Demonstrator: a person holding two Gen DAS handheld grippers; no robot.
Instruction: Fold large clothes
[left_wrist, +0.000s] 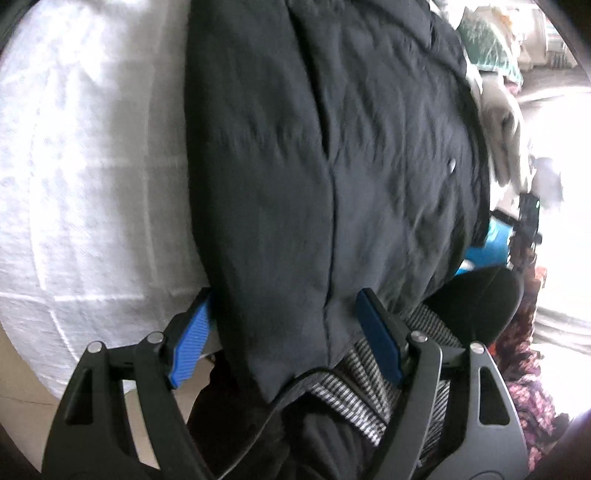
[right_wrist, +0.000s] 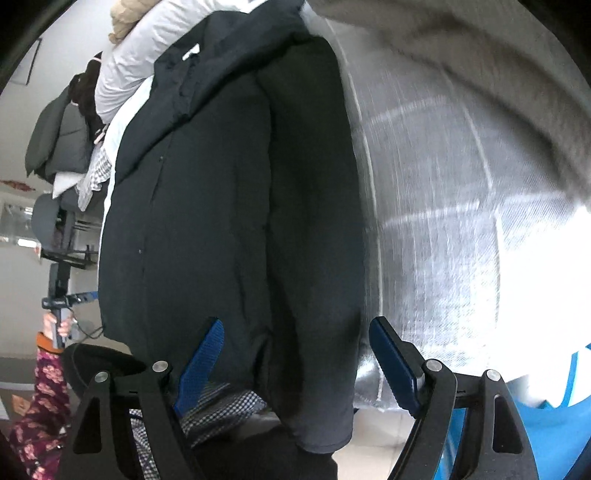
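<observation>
A large dark navy jacket (left_wrist: 314, 147) lies on a white quilted cover (left_wrist: 74, 166), with its sides folded in along the middle. Its near hem hangs over the edge. My left gripper (left_wrist: 284, 332) is open, its blue pads (left_wrist: 190, 339) on either side of the hem corner. In the right wrist view the same jacket (right_wrist: 229, 221) fills the centre. My right gripper (right_wrist: 295, 354) is open, its jaws wide around the other hem corner. A checked lining (right_wrist: 218, 402) shows under the hem.
The white cover (right_wrist: 443, 221) spreads to the right in the right view. A pile of other clothes (right_wrist: 62, 147) lies beyond the jacket. The person's floral sleeve (right_wrist: 44, 391) shows at lower left. A blue object (left_wrist: 487, 243) is at the right in the left view.
</observation>
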